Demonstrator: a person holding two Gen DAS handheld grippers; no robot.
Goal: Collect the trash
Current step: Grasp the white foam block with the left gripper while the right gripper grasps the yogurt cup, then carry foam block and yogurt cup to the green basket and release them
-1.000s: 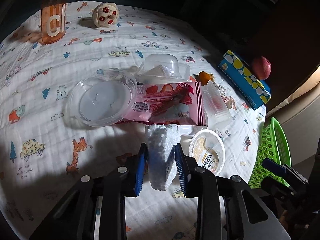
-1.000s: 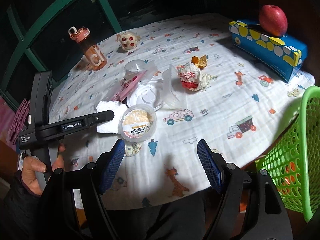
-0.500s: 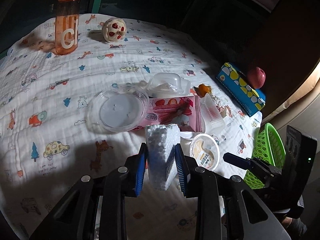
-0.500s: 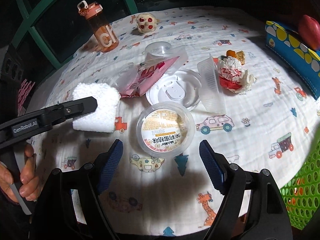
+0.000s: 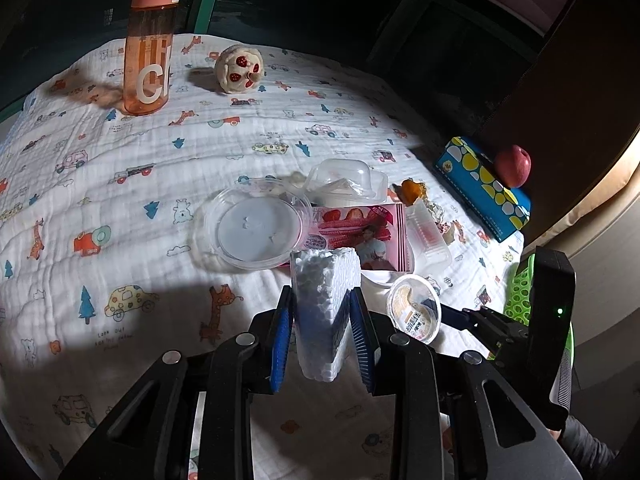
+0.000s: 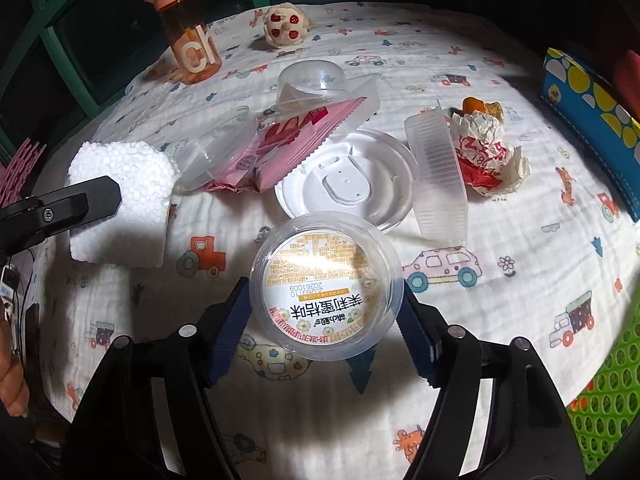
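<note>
Styrofoam block point(image 5: 324, 312) sat clamped in left gripper point(image 5: 323, 336), held off the cloth, presumably awaiting the green basket point(image 6: 608, 404); right gripper point(image 6: 320, 330) was closing round the clear labelled cup point(image 6: 326, 286), pads flanking its rim; contact unclear; remaining wrappers lay mid-table.

White foam block point(image 5: 324, 312) is up off the cloth, pinched upright, beaded surface catching the light. At four o'clock from it, a round clear tub point(image 6: 326, 286) with a yellow printed lid sits flat. At twelve o'clock from the tub lies a white plastic lid point(image 6: 348, 178), face up. A pink snack wrapper point(image 6: 288, 140) slants at ten o'clock from that lid, and a crumpled red-and-white paper point(image 6: 488, 156) sits at three o'clock. Green basket point(image 6: 604, 396) at far right.
</note>
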